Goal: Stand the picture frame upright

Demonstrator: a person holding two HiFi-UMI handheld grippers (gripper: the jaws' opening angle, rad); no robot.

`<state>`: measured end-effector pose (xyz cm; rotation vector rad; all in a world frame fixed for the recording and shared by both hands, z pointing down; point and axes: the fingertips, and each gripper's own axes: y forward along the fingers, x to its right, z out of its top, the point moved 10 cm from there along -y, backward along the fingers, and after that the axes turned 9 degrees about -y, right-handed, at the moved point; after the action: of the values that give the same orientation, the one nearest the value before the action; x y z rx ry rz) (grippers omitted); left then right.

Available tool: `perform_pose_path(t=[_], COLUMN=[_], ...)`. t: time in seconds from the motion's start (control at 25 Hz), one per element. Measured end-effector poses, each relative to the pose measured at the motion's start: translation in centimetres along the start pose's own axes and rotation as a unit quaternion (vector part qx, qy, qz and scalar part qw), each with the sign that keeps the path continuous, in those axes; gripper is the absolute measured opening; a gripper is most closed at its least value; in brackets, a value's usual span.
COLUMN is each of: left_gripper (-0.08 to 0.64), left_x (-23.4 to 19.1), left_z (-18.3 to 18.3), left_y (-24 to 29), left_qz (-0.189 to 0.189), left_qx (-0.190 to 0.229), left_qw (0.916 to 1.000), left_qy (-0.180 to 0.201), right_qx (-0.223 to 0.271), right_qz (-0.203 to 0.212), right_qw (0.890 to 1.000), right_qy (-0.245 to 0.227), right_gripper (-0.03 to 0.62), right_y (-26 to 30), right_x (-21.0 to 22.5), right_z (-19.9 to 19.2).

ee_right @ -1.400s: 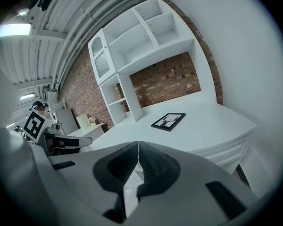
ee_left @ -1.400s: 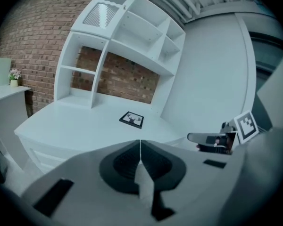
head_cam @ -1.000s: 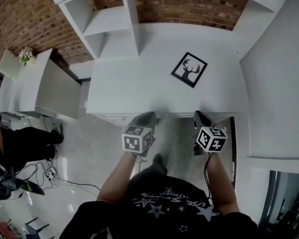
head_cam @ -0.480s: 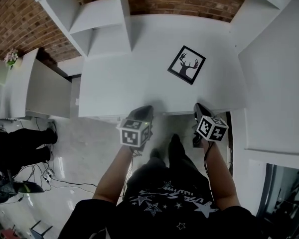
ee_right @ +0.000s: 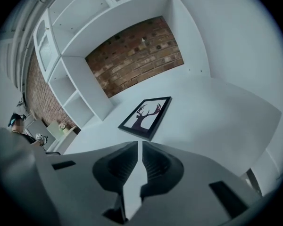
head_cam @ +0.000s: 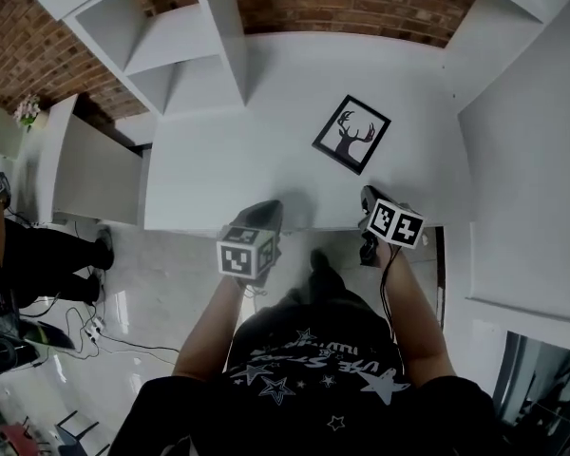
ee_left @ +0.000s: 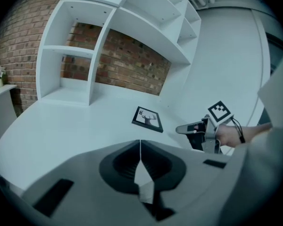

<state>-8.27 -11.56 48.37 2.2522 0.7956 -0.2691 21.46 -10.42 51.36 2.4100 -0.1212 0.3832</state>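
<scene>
- Task status: not started, as far as the views show. The picture frame (head_cam: 351,134) lies flat, face up, on the white surface (head_cam: 228,164). Its deer print is visible.
- Frame position: right of centre on the surface, turned at an angle to the front edge, clear of the shelves (head_cam: 176,50) and the brick wall behind.
- Left gripper (head_cam: 269,209): fingers pressed together, nothing between them. It hovers at the front edge of the surface, well apart from the frame.
- Right gripper (head_cam: 369,199): fingers together apart from a hairline slit, nothing between them. It is at the front edge, nearer the frame than the left one but not touching it. The right gripper view looks straight at the frame.
- Remaining, by my judgement: reach in, take hold of the frame, tip it up and set it on its stand. I cannot see whether there is a stand on the back.
- Count: 1 picture frame, 2 grippers (both empty), 1 surface, 1 shelf unit. Nothing else lies on the surface.
</scene>
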Motion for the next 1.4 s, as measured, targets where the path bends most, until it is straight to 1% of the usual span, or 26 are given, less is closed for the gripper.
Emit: perform_pose_path(t=[0.12,0.2,0.24,0.52,0.72,0.88,1.04,1.2,1.4], left_gripper=[0.018,0.018,0.018,0.018,0.018,0.018,0.018,0.018,0.018], left_x=[0.3,0.4,0.4,0.2,0.0,0.1,0.3,0.7,0.6], left_z=[1.3,1.9,2.0,3.0,3.3,3.8,3.9,3.9,3.0], left_y=[1.4,2.4,3.0,5.0,6.0,6.0,6.0,6.5,6.7], left_qz=[0.009,0.012,0.013,0.023,0.034,0.042,0.046,0.05,0.061], left_qx=[-0.005,-0.006,-0.007,-0.011,-0.014,-0.014,-0.017,-0.016,-0.018], left_qw=[0.9999,0.9998,0.9998,0.9993,0.999,0.9986,0.9985,0.9984,0.9972], left_qy=[-0.006,-0.011,-0.013,-0.026,-0.027,-0.03,-0.024,-0.021,-0.04], right_qx=[-0.011,-0.017,-0.02,-0.041,-0.054,-0.07,-0.087,-0.094,-0.091], right_qz=[0.003,0.011,0.014,0.008,-0.001,-0.03,-0.062,-0.053,-0.041], right_qw=[1.0,1.0,0.999,0.999,0.998,0.997,0.994,0.994,0.995], right_qy=[0.012,0.019,0.021,0.026,0.02,-0.003,-0.031,-0.034,-0.028], right_gripper=[0.033,0.084,0.098,0.101,0.124,0.127,0.127,0.137,0.135], right_y=[1.9,3.0,3.5,6.8,8.4,9.1,9.6,10.4,10.4], right_x=[1.1,1.7,1.9,3.1,3.4,3.3,3.4,3.9,4.4], right_z=[1.1,1.6,1.9,3.7,4.6,5.2,5.1,5.0,4.9])
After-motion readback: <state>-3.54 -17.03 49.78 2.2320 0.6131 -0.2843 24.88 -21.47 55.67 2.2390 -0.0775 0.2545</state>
